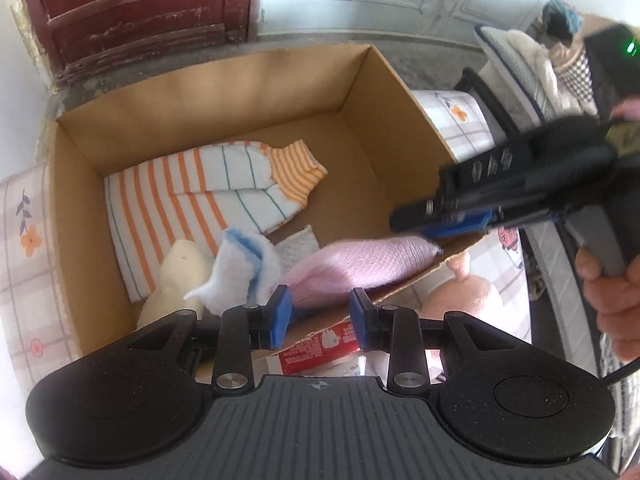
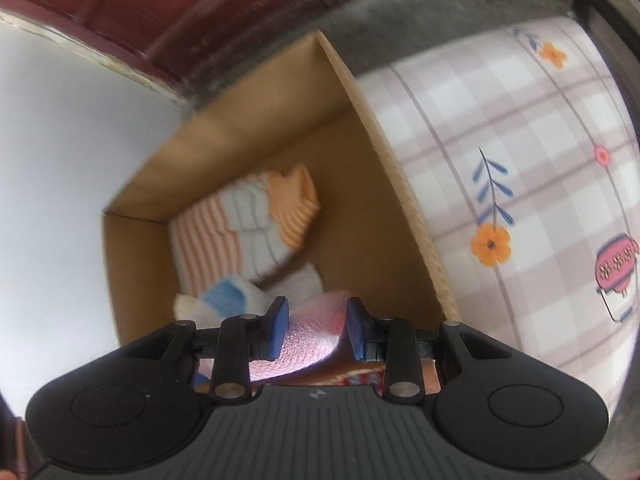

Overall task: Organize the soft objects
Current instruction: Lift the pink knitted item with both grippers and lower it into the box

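Note:
An open cardboard box (image 1: 224, 92) holds a folded orange-striped garment (image 1: 192, 196), a white and blue fluffy cloth (image 1: 244, 268), a cream soft item (image 1: 180, 276) and a pink knitted cloth (image 1: 360, 264). My left gripper (image 1: 320, 320) is open and empty above the box's near edge. My right gripper (image 1: 420, 220) reaches in from the right, just above the pink cloth's end. In the right wrist view the right gripper (image 2: 316, 328) is open, with the pink cloth (image 2: 312, 332) lying below between its fingers, over the box (image 2: 400, 184).
The box stands on a checked flower-print cloth (image 2: 520, 160). A peach plush item (image 1: 460, 292) and a red printed packet (image 1: 316, 348) lie by the box's near side. A dark red door (image 1: 132, 8) and a pile of bedding (image 1: 532, 68) are behind.

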`<state>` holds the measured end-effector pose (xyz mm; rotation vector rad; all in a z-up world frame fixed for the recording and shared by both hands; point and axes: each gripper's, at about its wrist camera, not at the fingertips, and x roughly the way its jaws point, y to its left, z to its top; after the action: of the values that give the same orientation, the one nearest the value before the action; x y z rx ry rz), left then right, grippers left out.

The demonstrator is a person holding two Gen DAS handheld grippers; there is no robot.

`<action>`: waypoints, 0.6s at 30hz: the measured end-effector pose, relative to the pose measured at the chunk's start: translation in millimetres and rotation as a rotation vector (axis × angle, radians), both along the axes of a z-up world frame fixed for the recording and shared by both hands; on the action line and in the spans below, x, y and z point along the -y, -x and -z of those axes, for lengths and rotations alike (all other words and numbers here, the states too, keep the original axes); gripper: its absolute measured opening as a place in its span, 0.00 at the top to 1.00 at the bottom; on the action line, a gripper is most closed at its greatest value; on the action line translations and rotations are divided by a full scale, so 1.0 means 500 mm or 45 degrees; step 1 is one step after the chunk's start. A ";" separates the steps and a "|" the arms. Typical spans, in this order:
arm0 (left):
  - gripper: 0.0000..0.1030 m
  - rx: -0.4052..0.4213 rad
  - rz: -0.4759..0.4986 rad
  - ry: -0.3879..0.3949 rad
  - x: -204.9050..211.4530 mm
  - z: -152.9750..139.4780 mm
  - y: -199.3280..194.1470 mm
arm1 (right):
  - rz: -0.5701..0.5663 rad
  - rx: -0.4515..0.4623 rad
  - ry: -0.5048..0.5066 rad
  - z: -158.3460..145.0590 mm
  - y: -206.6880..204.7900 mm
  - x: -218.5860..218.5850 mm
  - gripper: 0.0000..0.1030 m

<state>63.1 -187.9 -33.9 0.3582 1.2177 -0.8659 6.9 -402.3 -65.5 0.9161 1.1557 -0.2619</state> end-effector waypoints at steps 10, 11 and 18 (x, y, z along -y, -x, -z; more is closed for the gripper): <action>0.66 -0.002 0.014 0.016 0.017 0.016 -0.012 | -0.110 -0.099 0.112 0.002 -0.017 -0.032 0.67; 0.66 0.001 0.019 0.016 0.016 0.014 -0.010 | -0.108 -0.094 0.118 -0.002 -0.018 -0.033 0.67; 0.66 0.005 0.018 0.021 0.001 0.003 0.000 | -0.099 -0.016 0.162 -0.025 -0.030 -0.033 0.67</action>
<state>63.2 -188.5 -35.6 0.3550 1.2051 -0.8869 22.1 -385.9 -52.9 0.7572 1.1703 -0.2750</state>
